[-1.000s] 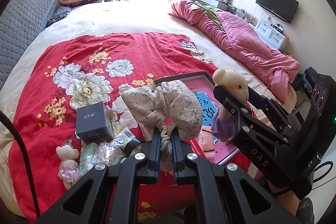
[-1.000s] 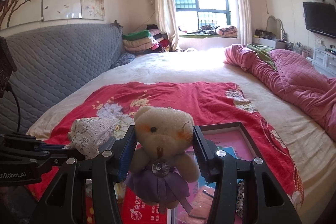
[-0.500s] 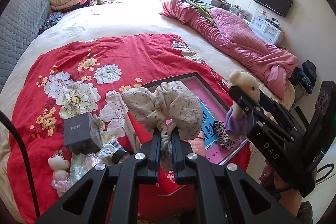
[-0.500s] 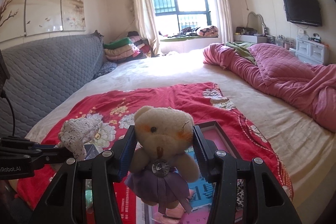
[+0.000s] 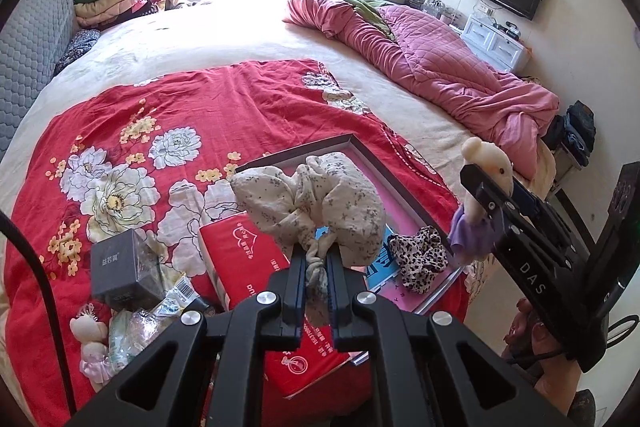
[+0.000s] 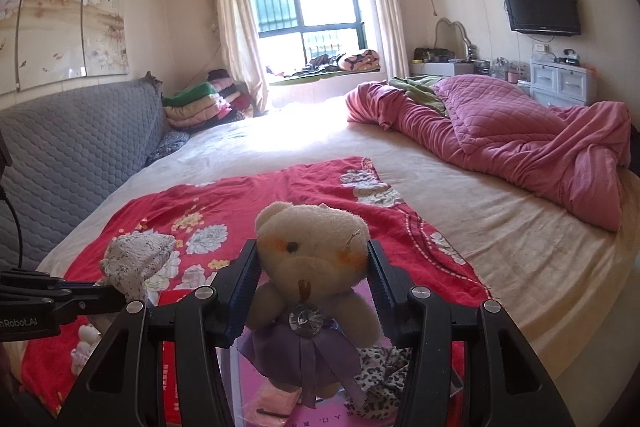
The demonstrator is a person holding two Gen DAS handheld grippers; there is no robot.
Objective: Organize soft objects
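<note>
Left wrist view: the left tongs (image 5: 316, 273) are clenched on the knotted tail of a floral cloth bundle (image 5: 312, 203), whose puffed body fans out ahead of the fingertips; its long axis runs left to right across the view, with the knot pointing back toward the camera. Since a second ago the bundle has been carried up and back from the bed, so more of the scene below now shows: the pink-lined tray (image 5: 384, 167), a leopard-print scrunchie (image 5: 420, 259) lying inside it, a red packet (image 5: 248, 255) beside it, a dark box (image 5: 120, 271) and a small pink bear (image 5: 90, 343) on the red floral blanket (image 5: 160, 115). At the right, the right tongs (image 5: 486, 195) hold a cream bear in a purple dress (image 5: 478, 191) near the tray's right edge. I judge that both soft items are lifted together and that placing them in the tray is the likely next step.

Right wrist view: the right tongs (image 6: 312, 291) are clamped on the bear's (image 6: 312, 279) head, one pad against each cheek. The bear hangs upright, its long axis vertical, facing the camera, above the tray and scrunchie (image 6: 384, 375). The horizon has dropped compared with a second ago, which suggests a raise. The bundle (image 6: 136, 263) shows at the left, held apart from the bear.
</note>
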